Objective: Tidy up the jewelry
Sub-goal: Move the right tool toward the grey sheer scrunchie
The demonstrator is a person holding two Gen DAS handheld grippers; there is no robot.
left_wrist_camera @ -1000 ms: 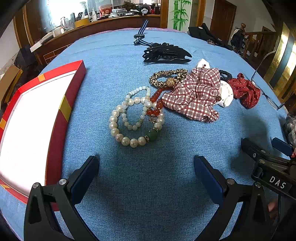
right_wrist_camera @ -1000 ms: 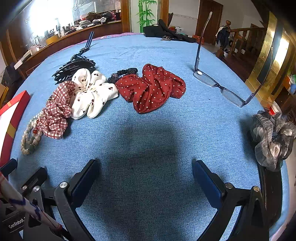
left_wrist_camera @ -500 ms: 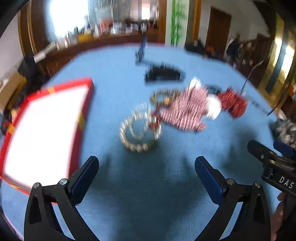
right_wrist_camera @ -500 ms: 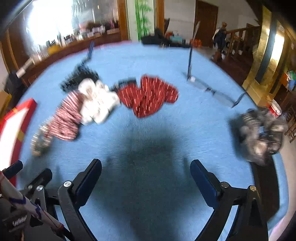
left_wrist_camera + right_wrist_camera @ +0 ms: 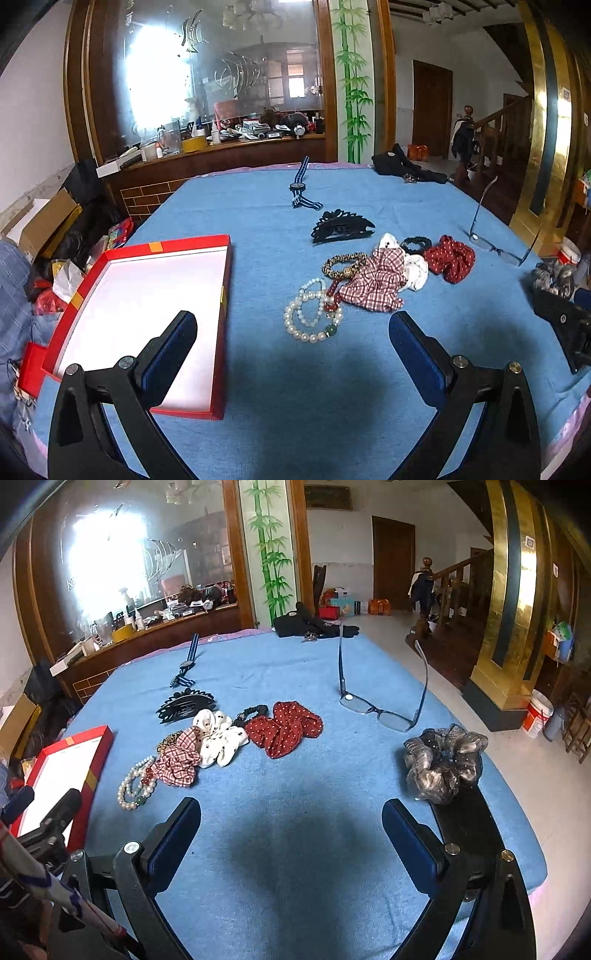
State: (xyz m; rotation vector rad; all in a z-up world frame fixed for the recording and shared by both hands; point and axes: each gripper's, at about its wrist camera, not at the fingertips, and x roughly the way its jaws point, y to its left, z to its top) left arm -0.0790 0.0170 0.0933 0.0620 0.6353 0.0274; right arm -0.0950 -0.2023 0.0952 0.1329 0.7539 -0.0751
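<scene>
A red box with a white inside [image 5: 147,310] lies on the left of the blue table; it also shows in the right wrist view [image 5: 66,760]. Pearl bracelets [image 5: 312,314] lie beside it, also seen in the right wrist view [image 5: 135,784]. Past them lie a plaid scrunchie [image 5: 373,284], a leopard band [image 5: 343,264], a white scrunchie [image 5: 219,740], a red dotted scrunchie [image 5: 284,727], a black hair claw [image 5: 341,227] and a striped watch [image 5: 299,188]. My left gripper [image 5: 291,341] is open and empty above the table, well short of the pearls. My right gripper [image 5: 291,827] is open and empty.
Glasses [image 5: 380,705] stand at the right. A grey scrunchie [image 5: 439,762] lies near the right edge on a black strip. Dark clothing [image 5: 314,626] lies at the far edge. A wooden counter with clutter [image 5: 221,144] stands behind the table.
Both grippers have pulled back and risen, so the views now take in the whole table and the room. Nothing on the table has moved. Both grippers stay open.
</scene>
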